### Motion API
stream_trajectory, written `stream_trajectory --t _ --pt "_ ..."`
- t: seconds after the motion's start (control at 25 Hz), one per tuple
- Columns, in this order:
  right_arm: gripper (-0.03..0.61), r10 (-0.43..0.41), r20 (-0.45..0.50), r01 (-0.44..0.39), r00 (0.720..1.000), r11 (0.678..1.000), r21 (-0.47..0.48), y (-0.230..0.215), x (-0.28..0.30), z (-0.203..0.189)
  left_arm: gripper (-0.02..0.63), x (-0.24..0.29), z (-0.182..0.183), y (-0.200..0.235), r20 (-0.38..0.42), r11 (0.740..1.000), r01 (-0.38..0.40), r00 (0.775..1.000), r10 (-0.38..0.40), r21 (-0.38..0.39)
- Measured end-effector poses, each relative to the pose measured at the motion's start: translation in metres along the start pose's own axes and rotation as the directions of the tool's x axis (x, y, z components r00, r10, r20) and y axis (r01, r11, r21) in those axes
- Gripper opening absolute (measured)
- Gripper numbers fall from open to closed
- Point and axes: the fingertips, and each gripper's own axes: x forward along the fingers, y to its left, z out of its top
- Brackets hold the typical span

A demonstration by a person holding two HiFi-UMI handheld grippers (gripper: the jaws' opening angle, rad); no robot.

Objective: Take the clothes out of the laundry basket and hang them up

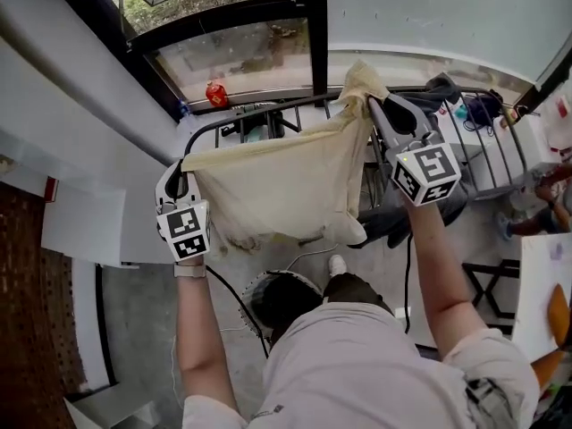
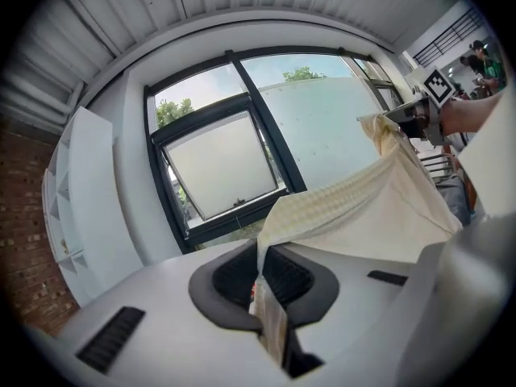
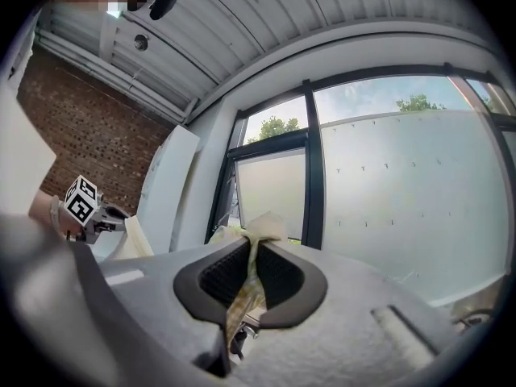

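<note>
A pale yellow cloth is stretched in the air between both grippers, in front of a dark metal drying rack. My left gripper is shut on the cloth's left corner; the fabric runs from its jaws toward the right. On the other top corner my right gripper is shut, with the fabric pinched between its pads. The laundry basket, a dark round one, stands on the floor below, partly hidden by the person's body.
A window with dark frames lies behind the rack. A red object sits on the sill. Dark clothes hang on the rack's right part. White shelving stands at the left, and another person is at the right edge.
</note>
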Motion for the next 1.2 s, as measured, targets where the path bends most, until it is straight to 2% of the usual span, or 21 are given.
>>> stream_trajectory --t 0.2,0.4,0.6,0.8,1.04,1.2 --pt "0.029 0.009 -0.023 -0.009 1.000 1.000 -0.021 -0.040 0.054 -0.012 0.011 0.054 0.026 0.001 0.000 1.000 -0.019 1.000 0.019 0.007" --pt "0.029 0.013 -0.104 -0.017 0.995 0.999 -0.039 -0.072 0.096 -0.052 0.011 0.118 0.019 -0.005 -0.057 1.000 -0.022 0.998 0.023 0.020" --pt "0.029 0.027 -0.216 -0.031 0.976 0.999 -0.015 -0.089 0.121 -0.111 0.012 0.165 -0.018 -0.017 -0.155 0.999 -0.016 0.988 0.011 -0.030" --pt "0.029 0.047 -0.338 -0.045 0.940 0.999 0.013 -0.095 0.137 -0.175 0.012 0.196 -0.059 -0.040 -0.236 0.999 0.019 0.971 -0.028 -0.038" --pt "0.029 0.077 -0.446 -0.072 0.892 0.997 0.028 -0.089 0.147 -0.233 0.012 0.210 -0.113 -0.069 -0.345 0.996 0.073 0.935 -0.084 -0.046" --pt "0.048 0.102 -0.510 -0.094 0.854 0.995 0.041 -0.080 0.150 -0.258 0.021 0.213 -0.141 -0.080 -0.406 0.992 0.101 0.906 -0.122 -0.071"
